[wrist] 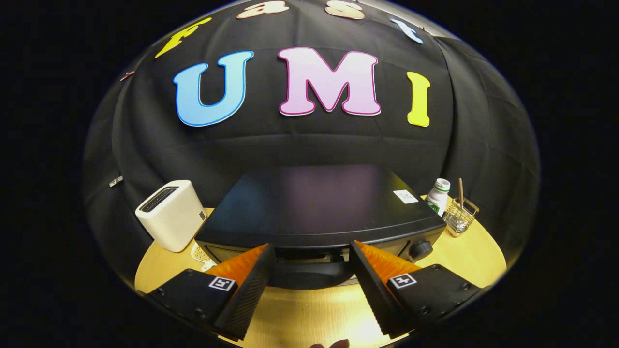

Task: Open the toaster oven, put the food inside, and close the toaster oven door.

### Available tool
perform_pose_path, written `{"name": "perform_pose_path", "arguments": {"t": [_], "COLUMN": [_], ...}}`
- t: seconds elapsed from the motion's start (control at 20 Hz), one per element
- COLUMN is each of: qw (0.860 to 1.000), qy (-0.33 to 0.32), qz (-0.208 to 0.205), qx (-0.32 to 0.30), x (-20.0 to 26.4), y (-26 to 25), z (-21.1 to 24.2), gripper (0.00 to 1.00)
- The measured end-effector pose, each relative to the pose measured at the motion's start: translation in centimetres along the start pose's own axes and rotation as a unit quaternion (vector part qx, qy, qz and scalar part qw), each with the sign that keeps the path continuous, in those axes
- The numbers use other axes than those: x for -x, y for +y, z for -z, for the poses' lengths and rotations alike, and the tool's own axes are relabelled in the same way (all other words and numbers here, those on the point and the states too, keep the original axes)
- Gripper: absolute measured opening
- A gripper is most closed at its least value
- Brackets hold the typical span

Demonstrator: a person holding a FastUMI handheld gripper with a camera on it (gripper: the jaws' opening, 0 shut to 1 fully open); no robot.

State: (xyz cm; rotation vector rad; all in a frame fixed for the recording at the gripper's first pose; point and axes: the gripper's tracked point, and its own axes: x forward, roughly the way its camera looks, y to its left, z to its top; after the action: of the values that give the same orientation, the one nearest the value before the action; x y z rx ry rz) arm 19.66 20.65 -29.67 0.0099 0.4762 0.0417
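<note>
A black toaster oven stands on the wooden table, seen from above and in front. Its dark curved door handle lies between my fingers, below the oven's top front edge. My gripper is open, one finger on each side of the handle, and neither finger touches it. The door looks upright against the oven's front, though little of it shows. A round knob sits at the oven's front right. A small brownish thing peeks in below my fingers; I cannot tell what it is.
A white pop-up toaster stands left of the oven, with a pale patterned item at its foot. To the oven's right are a white bottle and a wire basket with a stick in it.
</note>
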Motion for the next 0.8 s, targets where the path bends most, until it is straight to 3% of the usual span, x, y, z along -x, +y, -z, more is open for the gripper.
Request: {"name": "perform_pose_path", "arguments": {"t": [0.4, 0.8], "qw": [1.0, 0.999], "qy": [0.012, 0.039], "qz": [-0.002, -0.001], "qx": [0.011, -0.003], "x": [1.9, 6.6], "y": [0.2, -0.2], "z": [1.5, 7.6], "gripper": [0.99, 0.99]}}
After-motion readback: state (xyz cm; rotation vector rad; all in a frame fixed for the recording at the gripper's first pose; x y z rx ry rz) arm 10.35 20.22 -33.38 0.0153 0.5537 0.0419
